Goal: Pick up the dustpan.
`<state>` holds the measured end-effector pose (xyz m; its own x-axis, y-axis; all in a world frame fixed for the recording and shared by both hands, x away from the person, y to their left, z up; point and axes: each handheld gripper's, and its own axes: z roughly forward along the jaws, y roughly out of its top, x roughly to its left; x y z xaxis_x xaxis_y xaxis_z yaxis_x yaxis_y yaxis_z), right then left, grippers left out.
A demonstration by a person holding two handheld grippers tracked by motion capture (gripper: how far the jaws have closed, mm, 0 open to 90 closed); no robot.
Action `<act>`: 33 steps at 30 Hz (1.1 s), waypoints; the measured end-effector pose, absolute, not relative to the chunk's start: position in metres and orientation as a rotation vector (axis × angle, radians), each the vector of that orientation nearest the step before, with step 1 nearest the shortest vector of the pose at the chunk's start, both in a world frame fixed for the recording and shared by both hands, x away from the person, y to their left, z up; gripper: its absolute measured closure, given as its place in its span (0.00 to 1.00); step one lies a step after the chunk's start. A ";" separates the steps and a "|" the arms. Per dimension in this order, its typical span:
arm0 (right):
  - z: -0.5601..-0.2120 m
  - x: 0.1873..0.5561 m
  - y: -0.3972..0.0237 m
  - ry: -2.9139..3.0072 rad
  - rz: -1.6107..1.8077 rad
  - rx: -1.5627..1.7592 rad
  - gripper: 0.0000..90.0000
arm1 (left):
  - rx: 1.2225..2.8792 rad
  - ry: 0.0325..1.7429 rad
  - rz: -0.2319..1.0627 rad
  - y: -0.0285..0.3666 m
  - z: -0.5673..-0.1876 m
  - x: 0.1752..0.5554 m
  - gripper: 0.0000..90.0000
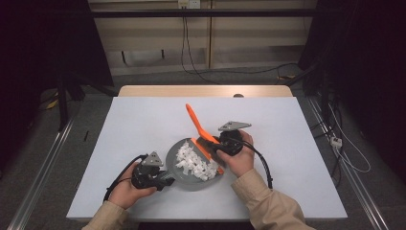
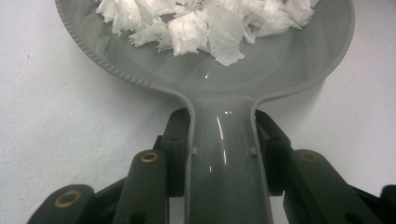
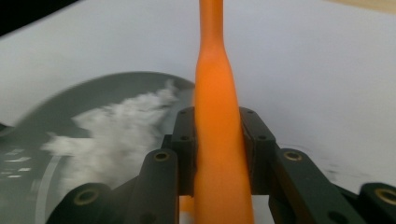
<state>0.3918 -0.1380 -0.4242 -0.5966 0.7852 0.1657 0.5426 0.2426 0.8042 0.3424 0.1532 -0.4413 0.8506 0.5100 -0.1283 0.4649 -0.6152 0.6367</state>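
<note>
Gripping one dustpan (image 1: 179, 158), one orange brush (image 1: 198, 127), many paper scraps (image 1: 194, 162)

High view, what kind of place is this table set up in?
Probably a lab or recording workspace, not a home: a plain white-covered table, loose black cables trailing over the grey floor behind it, and metal floor rails alongside.

Grey dustpan (image 1: 184, 168) holds white scraps (image 1: 194, 161); orange brush (image 1: 203, 136) leans at its edge

Paper scraps (image 1: 194, 162) in dustpan (image 1: 173, 159), brush (image 1: 203, 134) right.
</note>
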 end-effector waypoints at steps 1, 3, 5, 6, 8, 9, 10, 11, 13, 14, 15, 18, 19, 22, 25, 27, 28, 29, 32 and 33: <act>-0.423 0.390 -0.134 2.248 1.280 1.206 0.80 | 2.331 0.704 0.085 0.153 -0.441 0.342 0.70; -0.420 0.388 -0.132 2.258 1.316 1.208 0.80 | 2.337 0.700 0.091 0.153 -0.441 0.342 0.70; -0.418 0.388 -0.130 2.259 1.356 1.208 0.80 | 2.336 0.699 0.092 0.153 -0.441 0.342 0.70; -0.416 0.387 -0.129 2.255 1.325 1.193 0.80 | 2.331 0.702 0.092 0.153 -0.441 0.342 0.70; -0.415 0.389 -0.132 2.236 1.325 1.193 0.80 | 2.335 0.692 0.107 0.154 -0.440 0.341 0.70; -0.415 0.390 -0.134 2.231 1.333 1.203 0.80 | 2.334 0.693 0.109 0.155 -0.439 0.341 0.70; -0.415 0.392 -0.137 2.220 1.336 1.213 0.80 | 2.336 0.693 0.112 0.156 -0.439 0.341 0.70; -0.415 0.392 -0.139 2.211 1.333 1.219 0.80 | 2.334 0.694 0.118 0.158 -0.437 0.340 0.70; -0.416 0.395 -0.144 2.192 1.323 1.230 0.80 | 2.321 0.697 0.115 0.162 -0.435 0.340 0.70; -0.417 0.396 -0.147 2.180 1.317 1.238 0.80 | 2.319 0.702 0.138 0.164 -0.432 0.338 0.70; -0.418 0.398 -0.150 2.173 1.303 1.251 0.80 | 2.312 0.693 0.123 0.167 -0.431 0.338 0.70; -0.423 0.401 -0.153 2.170 1.281 1.269 0.80 | 2.292 0.696 0.114 0.169 -0.428 0.335 0.70; -0.425 0.402 -0.153 2.172 1.270 1.277 0.80 | 2.301 0.700 0.129 0.167 -0.427 0.335 0.70; -0.427 0.403 -0.150 2.176 1.300 1.289 0.80 | 2.308 0.686 0.112 0.155 -0.431 0.339 0.70; -0.427 0.401 -0.144 2.195 1.290 1.267 0.80 | 2.334 0.679 0.100 0.145 -0.436 0.343 0.70; -0.426 0.400 -0.144 2.187 1.275 1.261 0.80 | 2.375 0.681 0.072 0.142 -0.438 0.345 0.70; -0.425 0.401 -0.146 2.183 1.313 1.277 0.80 | 2.384 0.674 0.073 0.141 -0.439 0.345 0.70; -0.423 0.400 -0.147 2.173 1.332 1.285 0.80 | 2.381 0.683 0.067 0.141 -0.438 0.345 0.70; -0.415 0.399 -0.151 2.145 1.322 1.262 0.80 | 2.378 0.690 0.069 0.142 -0.438 0.345 0.70; -0.413 0.399 -0.153 2.136 1.342 1.266 0.80 | 2.371 0.697 0.068 0.142 -0.438 0.345 0.70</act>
